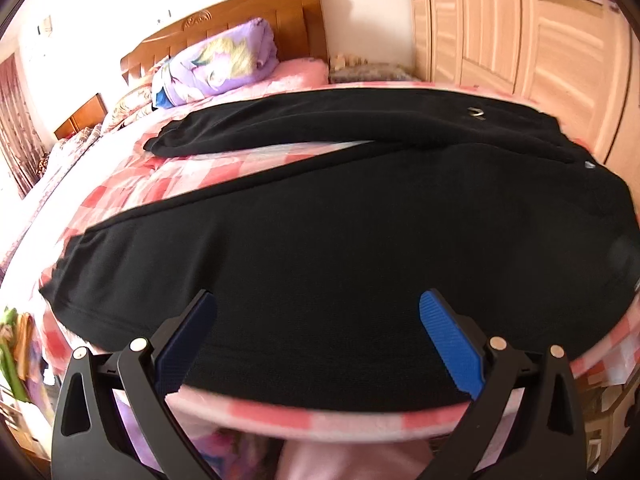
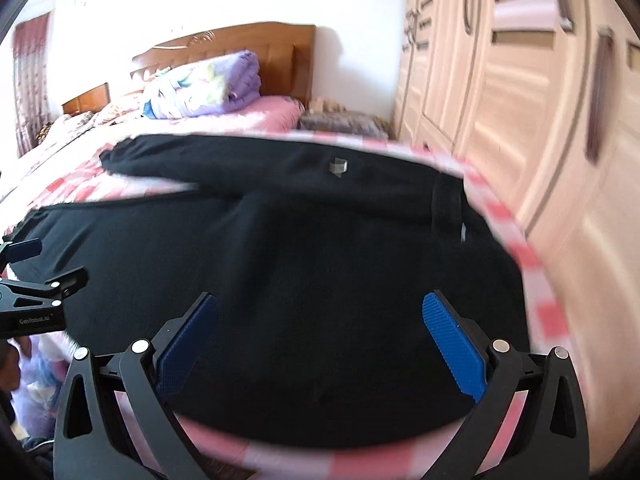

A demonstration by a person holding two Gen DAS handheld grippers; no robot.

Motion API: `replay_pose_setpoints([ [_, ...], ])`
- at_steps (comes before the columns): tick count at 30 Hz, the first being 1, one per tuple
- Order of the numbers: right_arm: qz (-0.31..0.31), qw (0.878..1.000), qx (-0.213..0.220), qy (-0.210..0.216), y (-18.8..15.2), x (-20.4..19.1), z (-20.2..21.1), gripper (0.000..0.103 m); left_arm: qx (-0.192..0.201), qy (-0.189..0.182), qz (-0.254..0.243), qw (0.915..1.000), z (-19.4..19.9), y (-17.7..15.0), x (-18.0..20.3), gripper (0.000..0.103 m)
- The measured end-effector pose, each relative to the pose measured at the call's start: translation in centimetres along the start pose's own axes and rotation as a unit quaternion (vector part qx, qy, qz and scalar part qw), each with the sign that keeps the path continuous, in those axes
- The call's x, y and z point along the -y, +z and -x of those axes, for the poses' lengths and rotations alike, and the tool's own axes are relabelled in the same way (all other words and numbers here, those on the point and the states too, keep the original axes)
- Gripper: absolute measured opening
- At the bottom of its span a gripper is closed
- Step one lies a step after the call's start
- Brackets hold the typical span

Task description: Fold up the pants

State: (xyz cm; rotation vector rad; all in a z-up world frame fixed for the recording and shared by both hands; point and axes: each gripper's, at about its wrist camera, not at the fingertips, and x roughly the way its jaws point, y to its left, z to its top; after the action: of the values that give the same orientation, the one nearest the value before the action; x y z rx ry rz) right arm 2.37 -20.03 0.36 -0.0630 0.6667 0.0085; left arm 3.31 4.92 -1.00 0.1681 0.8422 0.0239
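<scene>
Black pants (image 1: 340, 220) lie spread on a bed with a pink and red checked sheet (image 1: 168, 176), legs apart and pointing left, waistband to the right. My left gripper (image 1: 318, 310) is open and empty above the near leg, by the bed's near edge. In the right wrist view the same pants (image 2: 320, 240) fill the middle, with a small grey logo (image 2: 338, 167) on the far leg. My right gripper (image 2: 320, 312) is open and empty above the near hip area. The left gripper also shows at the left edge of the right wrist view (image 2: 28, 264).
A folded purple quilt (image 1: 224, 62) and a pink pillow (image 1: 304, 70) lie by the wooden headboard (image 1: 240, 24). A light wooden wardrobe (image 1: 520, 40) stands close along the bed's right side. Curtains (image 1: 16, 128) hang at the far left.
</scene>
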Motion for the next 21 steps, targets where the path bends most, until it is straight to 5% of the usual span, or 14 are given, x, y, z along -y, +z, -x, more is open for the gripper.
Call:
replay_pose_setpoints([
  [2, 0.0, 1.0, -0.019, 0.017, 2.6, 1.6, -2.0, 0.099, -0.013, 0.011, -0.013, 0.9998, -0.9, 1.4, -0.5, 0.101],
  [5, 0.02, 0.998, -0.046, 0.047, 7.5, 3.8, -6.8, 0.099, -0.035, -0.038, -0.056, 0.9971, -3.0, 5.1, -1.3, 0.101],
  [8, 0.039, 0.995, -0.067, 0.061, 13.0, 5.6, -13.2, 0.099, -0.017, -0.051, -0.068, 0.9962, -4.4, 9.6, -1.7, 0.101],
  [12, 0.062, 0.984, -0.095, 0.14, 18.6, 6.6, -21.7, 0.099, 0.023, -0.134, -0.055, 0.9892, -7.0, 16.4, -1.7, 0.101],
  [16, 0.096, 0.967, -0.134, 0.196, 20.9, 6.7, -28.4, 0.099, -0.062, -0.205, -0.026, 0.9765, -12.9, 21.8, -1.1, 0.101],
  [18, 0.122, 0.948, -0.164, 0.242, 21.6, 6.2, -31.6, 0.099, -0.102, -0.227, -0.006, 0.9685, -16.5, 24.6, -0.8, 0.101],
  [21, 0.176, 0.934, -0.192, 0.244, 21.6, 5.4, -34.3, 0.099, -0.125, -0.231, 0.022, 0.9648, -20.1, 27.6, -0.2, 0.101],
])
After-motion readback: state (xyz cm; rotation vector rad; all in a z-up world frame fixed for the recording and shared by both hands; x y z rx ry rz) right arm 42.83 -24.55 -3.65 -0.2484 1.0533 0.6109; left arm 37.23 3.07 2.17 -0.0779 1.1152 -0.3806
